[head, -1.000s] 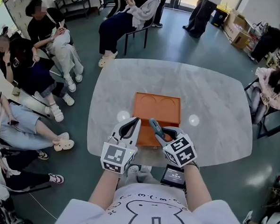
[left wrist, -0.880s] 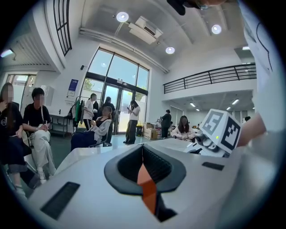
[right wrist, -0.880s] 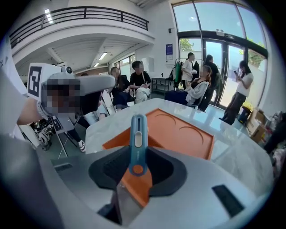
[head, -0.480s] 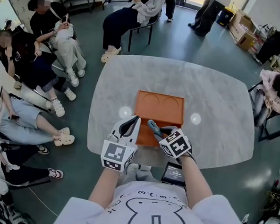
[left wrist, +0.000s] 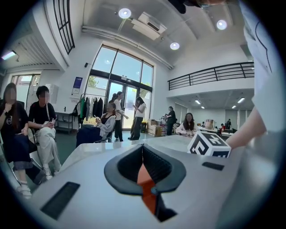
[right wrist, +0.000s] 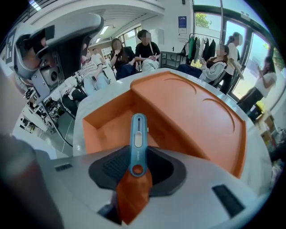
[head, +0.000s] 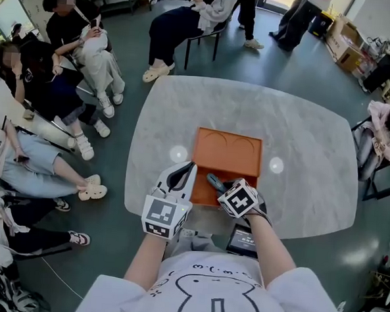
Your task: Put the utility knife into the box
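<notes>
Right tongs (right wrist: 136, 169) clamp knife (right wrist: 137, 136) by tail end, other end pointing far. Knife hangs over box (head: 228, 149) near recess; contact with floor unclear. Best, I judge: lower into recess, level it, clear rim, then part tongs. Left tongs (left wrist: 142, 150) closed, empty, by box's near left corner.

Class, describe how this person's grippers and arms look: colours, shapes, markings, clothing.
The left gripper and right gripper have pale grey bodies with black ribbed lining inside the fingers. Each carries a cube of black-and-white square markers. The person wears a white short-sleeved T-shirt with a black line drawing.
</notes>
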{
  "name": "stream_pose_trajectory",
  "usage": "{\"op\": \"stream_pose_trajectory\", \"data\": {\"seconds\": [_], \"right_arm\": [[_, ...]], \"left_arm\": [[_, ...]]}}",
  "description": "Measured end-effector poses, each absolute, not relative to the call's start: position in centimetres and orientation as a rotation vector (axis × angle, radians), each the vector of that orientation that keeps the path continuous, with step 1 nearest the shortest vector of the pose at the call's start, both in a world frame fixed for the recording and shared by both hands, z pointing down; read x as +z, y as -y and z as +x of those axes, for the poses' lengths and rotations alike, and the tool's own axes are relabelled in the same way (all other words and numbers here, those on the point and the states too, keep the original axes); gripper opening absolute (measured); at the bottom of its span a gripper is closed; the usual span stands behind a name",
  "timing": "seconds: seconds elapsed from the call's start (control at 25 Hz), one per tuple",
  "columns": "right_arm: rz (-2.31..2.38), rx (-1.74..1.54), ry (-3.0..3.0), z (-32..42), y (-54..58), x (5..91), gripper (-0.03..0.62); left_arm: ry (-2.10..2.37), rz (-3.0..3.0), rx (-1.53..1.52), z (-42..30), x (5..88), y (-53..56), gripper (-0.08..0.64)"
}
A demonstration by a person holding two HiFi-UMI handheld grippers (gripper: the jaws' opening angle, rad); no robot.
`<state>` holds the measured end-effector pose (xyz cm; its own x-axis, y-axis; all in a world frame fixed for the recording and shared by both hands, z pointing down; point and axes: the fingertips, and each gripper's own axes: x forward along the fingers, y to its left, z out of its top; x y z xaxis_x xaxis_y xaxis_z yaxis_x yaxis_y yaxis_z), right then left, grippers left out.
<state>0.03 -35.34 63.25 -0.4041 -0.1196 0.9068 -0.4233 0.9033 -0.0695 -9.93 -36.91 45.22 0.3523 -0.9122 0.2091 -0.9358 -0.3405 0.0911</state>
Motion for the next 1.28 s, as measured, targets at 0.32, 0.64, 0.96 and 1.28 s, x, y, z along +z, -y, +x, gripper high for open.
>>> {"op": "stream_pose_trajectory", "data": {"seconds": [0.32, 0.64, 0.96, 1.28], "right_arm": [[0.381, 0.33, 1.934, -0.7, 35.5, 64.4, 0.132], [0.399, 0.321, 1.932, -0.7, 35.8, 64.3, 0.135], [0.536, 0.337, 2.018, -0.3, 36.4, 62.2, 0.158], [0.696, 0.347, 2.139, 0.0, 35.9, 57.0, 0.158]], "left_arm": [[1.673, 2.418, 0.203, -11.1, 45.4, 37.0, 0.015], [1.668, 2.426, 0.212, -11.5, 45.1, 36.8, 0.015], [1.641, 2.47, 0.202, -11.4, 45.0, 35.8, 0.015], [1.602, 2.534, 0.173, -11.6, 44.3, 34.2, 0.015]]}}
